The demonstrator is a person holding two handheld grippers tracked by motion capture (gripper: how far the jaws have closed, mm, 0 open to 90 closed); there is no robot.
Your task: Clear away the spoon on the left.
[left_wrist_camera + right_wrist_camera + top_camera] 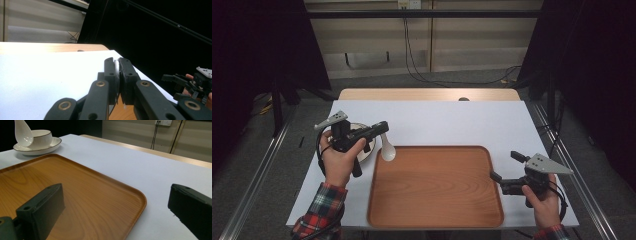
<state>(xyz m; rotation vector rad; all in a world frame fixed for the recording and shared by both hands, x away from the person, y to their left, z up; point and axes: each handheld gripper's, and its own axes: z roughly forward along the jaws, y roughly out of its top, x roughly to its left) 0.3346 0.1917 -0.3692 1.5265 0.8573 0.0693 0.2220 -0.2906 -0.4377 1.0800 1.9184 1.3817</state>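
My left gripper [383,128] is shut on the handle of a white ceramic spoon [387,150], whose bowl hangs down just past the left rim of the wooden tray [434,210]. In the left gripper view the jaws pinch a thin white sliver of the spoon handle [116,65]. Beneath that hand sits a white bowl [41,136] on a dark-rimmed white plate [37,149]; the spoon [22,132] hangs in front of them. My right gripper [504,166] rests at the tray's right edge, open with nothing between its jaws [115,195].
The tray lies on a white table cover [447,120] over a wooden table. The cover's right edge runs close behind my right hand. Dark curtains stand on both sides, with cables on the floor beyond the far edge.
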